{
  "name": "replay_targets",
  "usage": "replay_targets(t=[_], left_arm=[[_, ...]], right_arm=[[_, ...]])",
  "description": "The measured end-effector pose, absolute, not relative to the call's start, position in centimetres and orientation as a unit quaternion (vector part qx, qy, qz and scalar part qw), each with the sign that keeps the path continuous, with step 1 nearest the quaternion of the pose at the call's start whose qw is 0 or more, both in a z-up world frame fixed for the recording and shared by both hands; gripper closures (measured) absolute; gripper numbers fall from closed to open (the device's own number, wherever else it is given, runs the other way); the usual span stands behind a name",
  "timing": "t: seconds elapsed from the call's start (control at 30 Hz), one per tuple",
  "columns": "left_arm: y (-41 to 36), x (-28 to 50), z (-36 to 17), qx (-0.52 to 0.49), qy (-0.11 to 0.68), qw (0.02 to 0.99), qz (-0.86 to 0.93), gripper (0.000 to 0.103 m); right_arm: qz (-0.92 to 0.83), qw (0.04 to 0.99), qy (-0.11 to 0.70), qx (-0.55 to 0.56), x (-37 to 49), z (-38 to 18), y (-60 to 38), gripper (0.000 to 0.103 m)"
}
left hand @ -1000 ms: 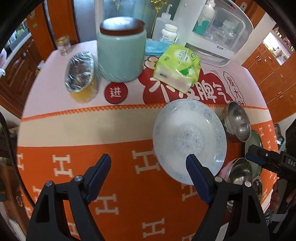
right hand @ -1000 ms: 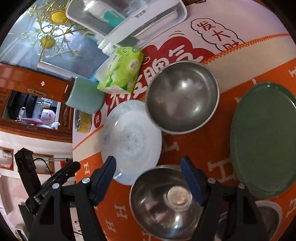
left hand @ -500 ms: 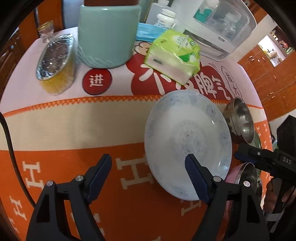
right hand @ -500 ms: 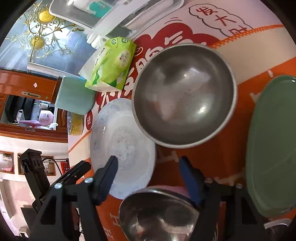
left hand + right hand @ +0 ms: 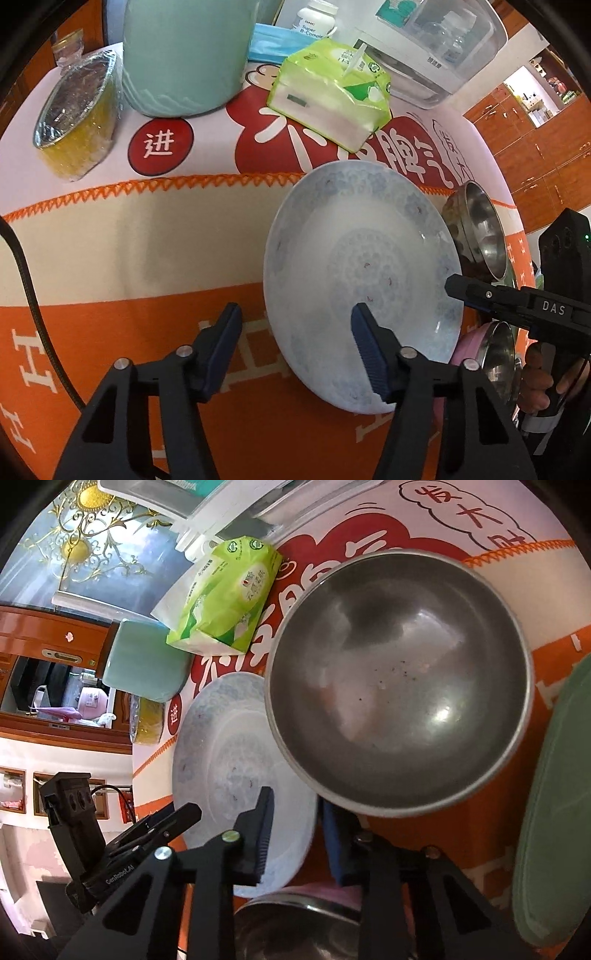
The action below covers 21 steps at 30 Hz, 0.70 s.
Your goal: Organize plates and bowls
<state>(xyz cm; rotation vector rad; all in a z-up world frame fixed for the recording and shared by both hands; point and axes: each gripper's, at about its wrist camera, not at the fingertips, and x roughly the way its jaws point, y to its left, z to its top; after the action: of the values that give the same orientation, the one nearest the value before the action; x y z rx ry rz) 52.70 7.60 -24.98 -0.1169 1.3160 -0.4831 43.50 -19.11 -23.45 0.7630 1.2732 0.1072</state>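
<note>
Left gripper (image 5: 295, 343) closing, jaws astride the plate (image 5: 362, 266) rim, not yet pinching. Right gripper (image 5: 299, 834) closing around the pink bowl (image 5: 314, 890) rim; contact unclear. Either rim could slip and clatter.

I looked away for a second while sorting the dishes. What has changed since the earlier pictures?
Both grippers came down closer to the table, and both have just been closing. The left gripper now straddles the near rim of the pale blue plate, pads not yet pressing. The right gripper has narrowed around the plate's edge beside the large steel bowl; contact is unclear. Plate, bowls and tissue pack stayed put.
</note>
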Motion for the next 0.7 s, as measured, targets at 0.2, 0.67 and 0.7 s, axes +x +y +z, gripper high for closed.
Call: replay_targets(t=[0.2, 0.67, 0.7], left_arm=[[7.3, 52.8, -25.3, -0.058, 0.603, 0.762, -0.228, 0.056], [6.5, 52.4, -25.4, -0.056, 0.588, 0.777, -0.219, 0.063], [6.4, 52.3, -25.4, -0.056, 0.587, 0.778, -0.216, 0.063]], right_arm=[[0.049, 0.732, 0.580, 0.354, 43.4, -24.1, -19.2, 0.084], [0.052, 0.729, 0.573, 0.372, 43.4, -25.2, -19.9, 0.091], [0.051, 0.728, 0.572, 0.374, 43.3, -25.3, -20.0, 0.093]])
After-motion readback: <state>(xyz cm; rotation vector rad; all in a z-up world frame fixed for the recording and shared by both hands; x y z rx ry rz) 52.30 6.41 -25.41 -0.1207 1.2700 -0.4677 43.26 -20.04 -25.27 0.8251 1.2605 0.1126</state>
